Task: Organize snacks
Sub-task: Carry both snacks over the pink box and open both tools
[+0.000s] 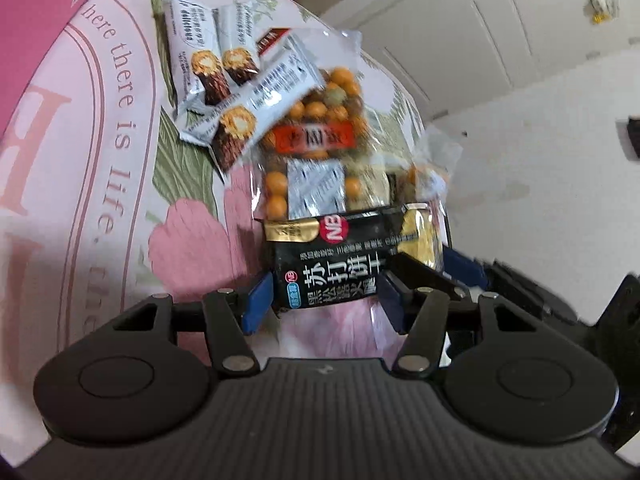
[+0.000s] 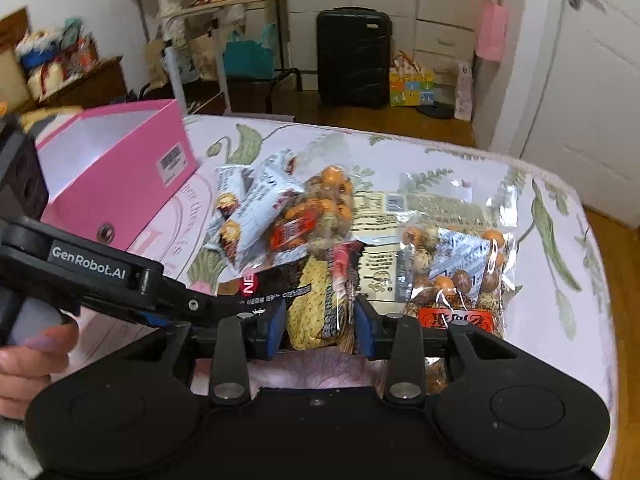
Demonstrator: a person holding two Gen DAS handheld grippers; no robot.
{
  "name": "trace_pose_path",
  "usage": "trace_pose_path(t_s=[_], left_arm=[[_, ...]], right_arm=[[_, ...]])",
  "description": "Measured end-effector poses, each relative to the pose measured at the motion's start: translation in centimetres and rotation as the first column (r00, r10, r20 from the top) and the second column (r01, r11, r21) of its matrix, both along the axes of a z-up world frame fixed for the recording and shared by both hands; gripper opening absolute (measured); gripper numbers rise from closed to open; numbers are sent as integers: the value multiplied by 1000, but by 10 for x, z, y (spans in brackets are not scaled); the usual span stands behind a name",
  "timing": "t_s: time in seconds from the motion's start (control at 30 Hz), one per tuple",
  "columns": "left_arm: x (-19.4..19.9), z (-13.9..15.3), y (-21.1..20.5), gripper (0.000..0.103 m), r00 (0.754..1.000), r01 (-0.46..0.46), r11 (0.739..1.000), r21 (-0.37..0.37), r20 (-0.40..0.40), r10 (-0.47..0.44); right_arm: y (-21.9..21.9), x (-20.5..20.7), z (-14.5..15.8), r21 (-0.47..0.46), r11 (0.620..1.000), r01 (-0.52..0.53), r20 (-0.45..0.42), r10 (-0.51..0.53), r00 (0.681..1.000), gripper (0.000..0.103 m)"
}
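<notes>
A black soda-cracker packet [image 1: 340, 256] lies between the blue pads of my left gripper [image 1: 322, 300], which closes on its near end. My right gripper [image 2: 320, 328] grips the same packet's yellow end [image 2: 316, 312]; the left gripper's arm [image 2: 100, 276] reaches in from the left. Behind lie a clear bag of orange coated nuts [image 1: 320, 120], also in the right wrist view [image 2: 320, 216], and several white wafer-bar packets [image 1: 216, 60]. A second nut bag [image 2: 460, 276] lies at the right.
An open pink box [image 2: 120, 168] stands at the left on the floral pink cloth [image 1: 100, 160]. A flat cream packet [image 2: 380, 216] lies under the bags. The table's edge [image 2: 592, 280] runs at the right; a black suitcase [image 2: 354, 56] stands beyond.
</notes>
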State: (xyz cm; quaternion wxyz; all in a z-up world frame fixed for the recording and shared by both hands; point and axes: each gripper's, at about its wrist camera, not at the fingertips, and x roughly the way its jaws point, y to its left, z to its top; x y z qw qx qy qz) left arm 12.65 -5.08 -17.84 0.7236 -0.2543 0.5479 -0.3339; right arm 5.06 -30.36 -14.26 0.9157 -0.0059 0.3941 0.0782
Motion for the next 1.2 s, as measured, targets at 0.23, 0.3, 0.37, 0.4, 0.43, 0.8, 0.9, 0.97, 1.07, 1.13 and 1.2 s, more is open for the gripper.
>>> trace_pose_path(t_s=[0.23, 0.3, 0.37, 0.4, 0.43, 0.8, 0.9, 0.97, 1.07, 1.13, 1.2], left_arm=[[-14, 13, 21, 56, 1000, 18, 999, 37, -7, -18], [-18, 18, 27, 56, 999, 32, 998, 55, 8, -33], [-21, 26, 32, 56, 998, 56, 994, 93, 24, -58], [-23, 30, 34, 56, 997, 65, 991, 115, 29, -69], [-24, 32, 37, 56, 996, 78, 987, 141, 25, -82], [-37, 51, 88, 56, 998, 55, 982, 181, -3, -56], [-39, 65, 108, 56, 999, 30, 982, 187, 14, -33], [-40, 76, 125, 56, 999, 13, 983, 184, 36, -20], [-42, 95, 151, 56, 997, -19, 982, 186, 78, 4], [-41, 105, 167, 56, 995, -37, 981, 191, 99, 18], [-35, 115, 183, 56, 993, -52, 980, 190, 115, 31]], right_arm=[[29, -17, 15, -54, 996, -71, -24, 70, 997, 50], [36, -22, 18, -60, 994, -87, -27, 86, 996, 50], [43, -26, 22, -58, 993, -100, -31, 98, 995, 50], [47, -27, 23, -49, 993, -103, -38, 102, 994, 49], [49, -27, 25, -34, 994, -102, -49, 100, 994, 47], [77, -36, 44, 117, 983, -144, -127, 159, 979, 41], [89, -38, 52, 159, 973, -167, -132, 188, 973, 40], [98, -38, 63, 169, 967, -189, -125, 211, 969, 36], [116, -35, 80, 188, 954, -234, -100, 255, 962, 34], [127, -29, 91, 201, 946, -253, -89, 275, 957, 33], [141, -21, 102, 196, 941, -277, -69, 295, 953, 31]])
